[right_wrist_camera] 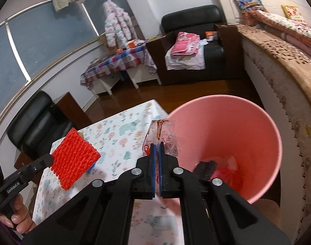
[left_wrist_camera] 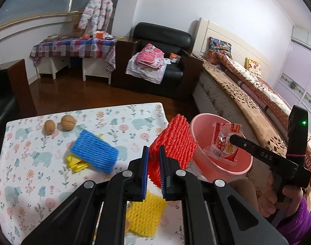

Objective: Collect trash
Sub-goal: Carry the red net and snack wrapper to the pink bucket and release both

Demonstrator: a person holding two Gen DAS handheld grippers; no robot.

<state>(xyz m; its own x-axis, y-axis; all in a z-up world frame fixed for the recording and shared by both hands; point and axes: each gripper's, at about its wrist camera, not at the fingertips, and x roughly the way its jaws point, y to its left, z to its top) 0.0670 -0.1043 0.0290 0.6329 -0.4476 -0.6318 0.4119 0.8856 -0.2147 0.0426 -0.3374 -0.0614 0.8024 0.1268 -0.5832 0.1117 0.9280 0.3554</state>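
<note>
Bucket (right_wrist_camera: 226,122) is the landmark: right gripper (right_wrist_camera: 157,155), clamped on a wrapper (right_wrist_camera: 165,138), hangs at its near rim; left gripper (left_wrist_camera: 153,159), clamped on red foam net (left_wrist_camera: 173,140), waits just left of it.

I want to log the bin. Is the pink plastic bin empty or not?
Not empty. The right wrist view shows a dark net piece and red scraps at the bottom of the pink plastic bin.

Indoor light, even, moderately bright; windows dark. Glare on wood floor (left_wrist_camera: 59,87) at 10 o'clock. Soft shadows under blue foam net (left_wrist_camera: 94,151). Motion blur on tablecloth (right_wrist_camera: 161,220) at 6 o'clock. Strong fisheye bending, black vignette at all corners.
</note>
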